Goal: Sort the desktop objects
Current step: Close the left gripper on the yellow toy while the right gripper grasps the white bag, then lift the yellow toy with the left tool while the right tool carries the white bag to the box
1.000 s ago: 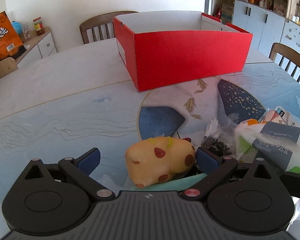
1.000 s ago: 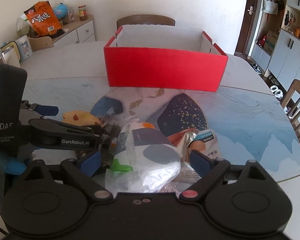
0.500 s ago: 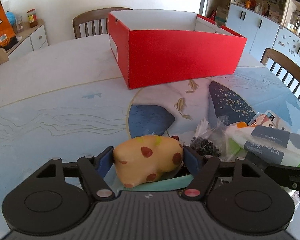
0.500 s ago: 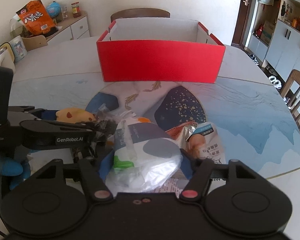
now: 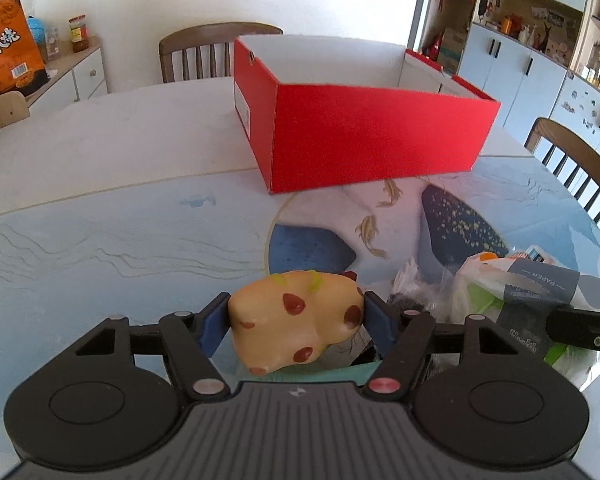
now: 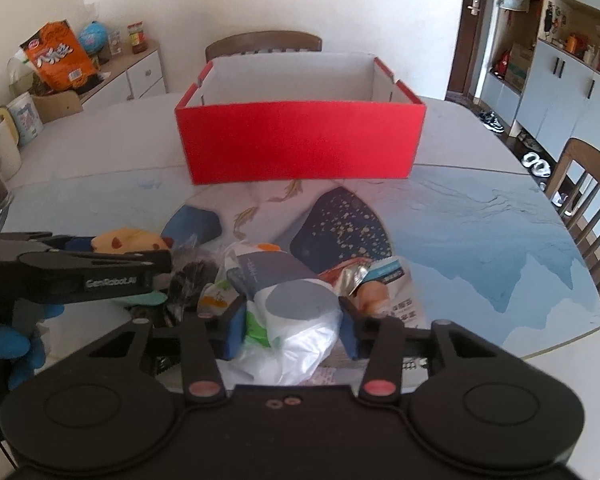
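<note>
Item one: my left gripper (image 5: 296, 316), jaws closing, pinches a yellow spotted toy (image 5: 296, 322) at lower centre of its view. Item two: my right gripper (image 6: 290, 330), jaws closing, squeezes a tissue pack (image 6: 296, 312) at lower centre; its wrapper reads "PAPER". The left gripper's arm reads "GenRobot.AI". Red box (image 6: 300, 144) sits upper centre. Orange snack bag (image 6: 58, 56), upper left, print unreadable.

The box (image 5: 372, 136) floor is hidden behind its red wall. Beside the box, the chair (image 6: 592, 208) is cut off at the right edge.
</note>
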Demonstrator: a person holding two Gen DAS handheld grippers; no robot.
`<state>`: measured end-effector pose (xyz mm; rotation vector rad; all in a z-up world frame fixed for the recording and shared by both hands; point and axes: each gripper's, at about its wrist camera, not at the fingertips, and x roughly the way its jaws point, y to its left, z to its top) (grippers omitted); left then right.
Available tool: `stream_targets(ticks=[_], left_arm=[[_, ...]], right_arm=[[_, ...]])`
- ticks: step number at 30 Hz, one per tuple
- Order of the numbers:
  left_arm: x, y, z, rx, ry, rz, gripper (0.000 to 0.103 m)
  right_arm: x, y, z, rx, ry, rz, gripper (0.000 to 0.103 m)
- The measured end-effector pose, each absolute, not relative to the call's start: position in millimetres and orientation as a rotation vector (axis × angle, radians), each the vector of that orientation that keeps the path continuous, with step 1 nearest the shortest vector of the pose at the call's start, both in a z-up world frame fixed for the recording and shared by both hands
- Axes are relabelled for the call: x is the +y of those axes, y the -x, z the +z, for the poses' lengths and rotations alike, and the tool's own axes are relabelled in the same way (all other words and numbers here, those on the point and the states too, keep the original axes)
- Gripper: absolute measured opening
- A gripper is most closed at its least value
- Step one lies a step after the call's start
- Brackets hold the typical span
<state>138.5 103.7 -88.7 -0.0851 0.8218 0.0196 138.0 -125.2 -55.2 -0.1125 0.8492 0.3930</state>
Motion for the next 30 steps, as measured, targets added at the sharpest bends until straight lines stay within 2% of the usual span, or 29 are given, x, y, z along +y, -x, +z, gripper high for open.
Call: stream_targets(ticks=[30], left_arm=[[78.3,-129.3,-29.6,0.792,0.061,-0.032,0.069]], right_arm=[[-154.9,-141.0,-21.9,0.768,0.02,0.395,0.044]])
